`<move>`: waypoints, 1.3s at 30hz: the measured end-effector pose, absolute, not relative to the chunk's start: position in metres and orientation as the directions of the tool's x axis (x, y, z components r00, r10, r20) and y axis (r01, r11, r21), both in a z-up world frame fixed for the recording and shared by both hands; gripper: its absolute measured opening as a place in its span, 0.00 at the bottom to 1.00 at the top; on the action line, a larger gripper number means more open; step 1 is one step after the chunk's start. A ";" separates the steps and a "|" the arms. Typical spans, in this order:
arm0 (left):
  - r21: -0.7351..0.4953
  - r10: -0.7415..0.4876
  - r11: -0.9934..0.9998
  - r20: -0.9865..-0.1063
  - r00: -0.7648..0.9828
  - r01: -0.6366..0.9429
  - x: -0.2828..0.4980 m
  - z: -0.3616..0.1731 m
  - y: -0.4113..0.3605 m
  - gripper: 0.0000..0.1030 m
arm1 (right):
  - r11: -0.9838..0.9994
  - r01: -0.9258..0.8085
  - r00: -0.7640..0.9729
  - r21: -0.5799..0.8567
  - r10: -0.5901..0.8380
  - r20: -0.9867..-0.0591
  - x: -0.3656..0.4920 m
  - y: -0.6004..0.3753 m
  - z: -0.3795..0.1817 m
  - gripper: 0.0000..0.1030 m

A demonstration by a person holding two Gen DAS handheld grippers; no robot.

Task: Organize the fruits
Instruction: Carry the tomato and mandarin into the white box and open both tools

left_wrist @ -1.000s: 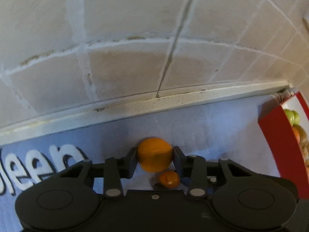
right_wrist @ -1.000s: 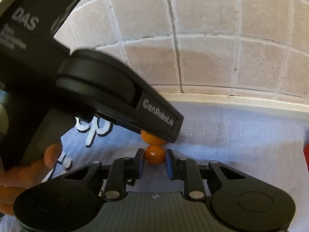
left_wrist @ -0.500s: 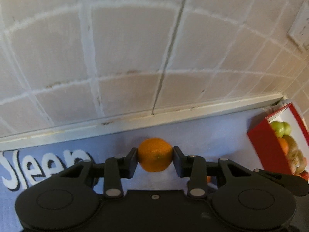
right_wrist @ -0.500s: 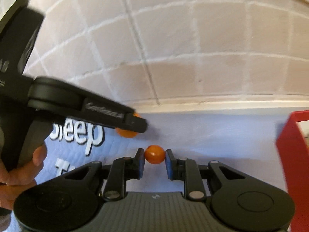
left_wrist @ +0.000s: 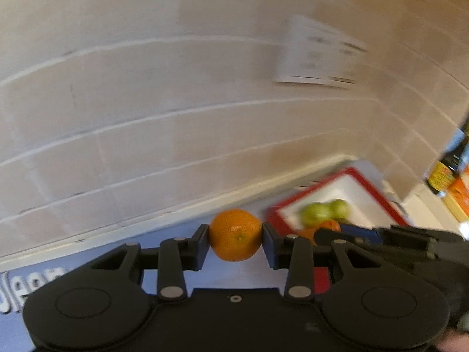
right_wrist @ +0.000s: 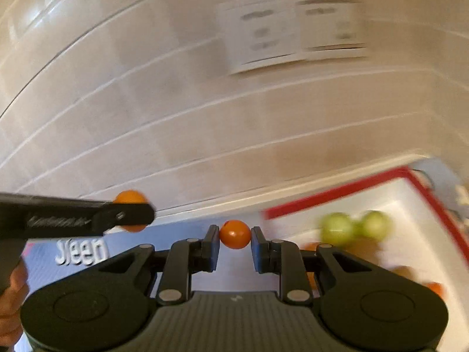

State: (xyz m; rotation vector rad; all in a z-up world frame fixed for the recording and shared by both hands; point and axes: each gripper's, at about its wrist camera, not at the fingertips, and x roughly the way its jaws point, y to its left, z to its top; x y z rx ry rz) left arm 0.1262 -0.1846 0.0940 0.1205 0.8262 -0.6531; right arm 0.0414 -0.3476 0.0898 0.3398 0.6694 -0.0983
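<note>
My left gripper [left_wrist: 236, 236] is shut on a large orange [left_wrist: 236, 234], held in the air above the blue mat [left_wrist: 240, 272]. My right gripper [right_wrist: 235, 234] is shut on a small orange fruit [right_wrist: 235, 233]. In the right wrist view the left gripper shows as a dark bar [right_wrist: 88, 217] at the left, with its orange [right_wrist: 130, 198] partly hidden behind it. The red box with a white inside [right_wrist: 331, 201] lies to the right and holds two green fruits [right_wrist: 337, 228] and some orange ones. In the left wrist view the right gripper [left_wrist: 395, 243] lies over that box [left_wrist: 366, 187].
A tiled wall [left_wrist: 176, 102] with a white outlet plate [left_wrist: 316, 55] rises behind the mat. White lettering [right_wrist: 80, 250] is printed on the mat at the left. A dark bottle [left_wrist: 448, 164] and an orange carton [left_wrist: 460, 193] stand at the far right. A hand [right_wrist: 13, 293] holds the left tool.
Both grippers lifted their fruits off the mat and swung right toward the red box, which now fills more of both views. The small fruit that lay under the big orange is gone from the mat.
</note>
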 end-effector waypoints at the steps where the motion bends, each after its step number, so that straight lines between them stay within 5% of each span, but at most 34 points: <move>1: -0.147 -0.507 0.783 -0.714 0.483 0.605 0.119 0.094 -0.194 0.44 | 0.934 0.222 0.779 0.278 0.001 -0.627 0.034 -0.359 0.091 0.24; 12: -0.142 -0.569 0.619 -0.759 0.317 0.772 0.043 0.054 -0.290 0.45 | 0.825 0.442 0.720 0.352 -0.093 -0.688 -0.039 -0.453 0.065 0.24; 35: -0.138 -0.503 0.559 -0.840 0.202 0.818 0.005 0.000 -0.325 0.46 | 0.761 0.484 0.675 0.432 -0.010 -0.738 -0.050 -0.454 0.009 0.28; 37: -0.133 -0.504 0.566 -0.837 0.214 0.814 0.005 0.002 -0.324 0.72 | 0.758 0.487 0.680 0.434 -0.017 -0.733 -0.052 -0.456 0.011 0.39; 39: -0.145 -0.528 0.571 -0.818 0.226 0.808 0.004 0.008 -0.322 0.78 | 0.751 0.484 0.693 0.450 -0.015 -0.721 -0.055 -0.458 0.014 0.55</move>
